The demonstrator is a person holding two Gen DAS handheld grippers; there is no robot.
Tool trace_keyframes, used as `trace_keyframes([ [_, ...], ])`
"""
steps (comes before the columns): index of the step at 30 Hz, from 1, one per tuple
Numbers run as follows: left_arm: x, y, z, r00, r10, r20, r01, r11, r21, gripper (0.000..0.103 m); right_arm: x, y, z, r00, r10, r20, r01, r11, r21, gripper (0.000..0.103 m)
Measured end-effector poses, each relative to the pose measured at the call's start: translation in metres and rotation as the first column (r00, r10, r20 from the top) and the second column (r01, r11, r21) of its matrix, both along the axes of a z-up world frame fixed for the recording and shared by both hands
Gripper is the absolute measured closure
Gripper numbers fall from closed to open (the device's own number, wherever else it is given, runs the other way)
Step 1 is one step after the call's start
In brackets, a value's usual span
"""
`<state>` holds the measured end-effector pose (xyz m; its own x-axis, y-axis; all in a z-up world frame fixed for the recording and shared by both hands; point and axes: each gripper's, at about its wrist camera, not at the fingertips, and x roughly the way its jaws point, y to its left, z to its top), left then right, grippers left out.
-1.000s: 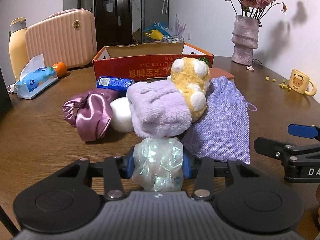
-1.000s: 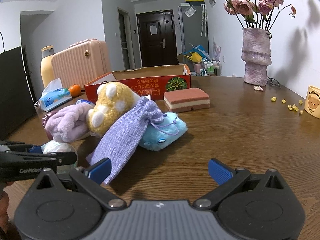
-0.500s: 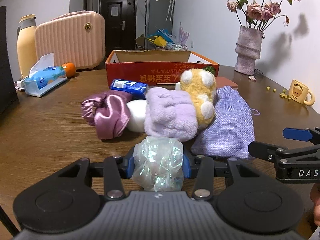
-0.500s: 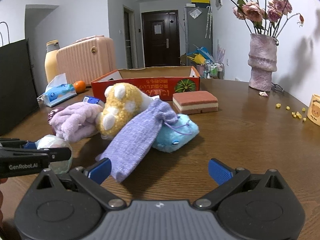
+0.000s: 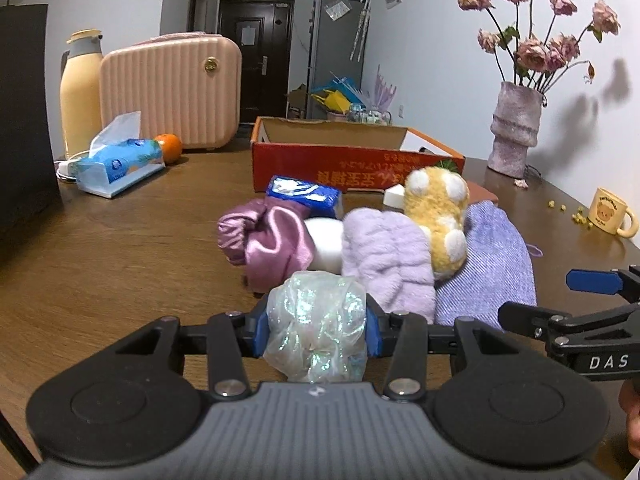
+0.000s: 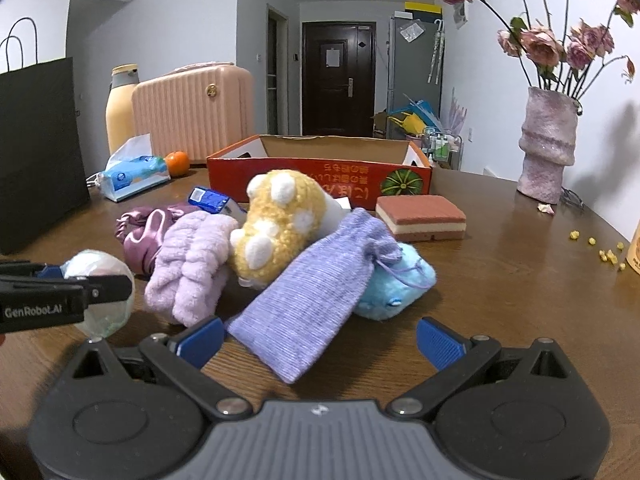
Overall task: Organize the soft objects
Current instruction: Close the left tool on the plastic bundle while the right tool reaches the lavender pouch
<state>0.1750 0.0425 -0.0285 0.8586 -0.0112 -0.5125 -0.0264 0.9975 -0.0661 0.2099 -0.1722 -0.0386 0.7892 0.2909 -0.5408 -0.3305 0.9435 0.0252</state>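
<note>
The left gripper squeezes a shiny, crinkly see-through ball between its two blue pads, with its jaws only a little way apart. The ball is lifted off the brown wooden table. The right gripper has its jaws wide apart and nothing is in them. It hangs low over the table, just in front of the pile.

The pile of soft things lies right ahead of both grippers. A fluffy light purple cloth sits in the middle. A yellow woolly toy with white spots leans on it and on a knitted purple string bag. A light blue plush toy peeks out from under the bag. A shiny pink satin cloth lies on the left side, touching a white soft ball. A small blue pack lies behind them.

The pile stands between the grippers and an open orange cardboard box. A brown and cream sponge block lies near the box's right corner. Farther left are a blue tissue pack, an orange fruit, a pink ribbed case and a yellow flask. On the right stand a lumpy pink vase with dry roses and a yellow bear mug.
</note>
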Motion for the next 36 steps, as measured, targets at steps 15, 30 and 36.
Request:
trace_keyframes([
  [15, 0.007, 0.030, 0.010, 0.998, 0.042, 0.049, -0.041, 0.999, -0.016, 0.058, 0.020, 0.032, 0.001, 1.000, 0.031, 0.000, -0.031, 0.998, -0.053, 0.000],
  [30, 0.019, 0.041, 0.002, 0.998, 0.051, 0.029, -0.050, 0.998, -0.042, 0.058, 0.044, 0.039, -0.014, 0.999, 0.017, -0.030, -0.019, 0.997, -0.078, 0.016],
  [36, 0.020, 0.041, 0.002, 0.998, 0.054, 0.025, -0.053, 0.998, -0.042, 0.058, 0.051, 0.037, -0.019, 0.998, 0.013, -0.065, -0.017, 0.998, -0.065, 0.046],
])
